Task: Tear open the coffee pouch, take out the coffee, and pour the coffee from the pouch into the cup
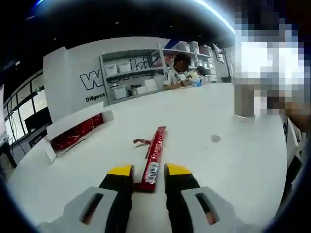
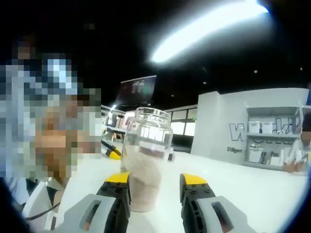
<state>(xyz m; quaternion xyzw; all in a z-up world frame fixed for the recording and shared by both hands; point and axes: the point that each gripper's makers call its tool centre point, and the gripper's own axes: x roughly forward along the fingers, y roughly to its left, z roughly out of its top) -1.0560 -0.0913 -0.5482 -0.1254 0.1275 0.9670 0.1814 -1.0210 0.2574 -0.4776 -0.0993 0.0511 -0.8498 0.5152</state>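
Red and slim, one foil coffee stick pouch (image 1: pixel 154 158) lies flat on the white tabletop (image 1: pixel 218 160), its near end with the barcode label reaching in between the yellow-tipped black jaws of the left gripper (image 1: pixel 148 170). Those jaws stand apart on either side of the pouch end, and I cannot tell whether they touch it. One small red torn-off strip (image 1: pixel 142 141) lies just beside the pouch, on its left near the far end. Farther left sits one open white cardboard box (image 1: pixel 73 132) with a row of red pouches in it; their count is not readable. On the far right of the table stands one grey, blurred cylindrical container (image 1: pixel 244 99). One person in a dark-and-white top (image 1: pixel 176 74) sits at the far edge of the table, before grey shelves (image 1: pixel 131 73) holding several white bins. In the right gripper view, one clear glass jar cup (image 2: pixel 145 158) holding pale brownish powder in its lower part stands on the same white surface, its base between the spread jaws of the right gripper (image 2: pixel 155 182), with a visible gap on the right side. Another yellow-tipped gripper part (image 2: pixel 111 151) shows to the left behind the jar.
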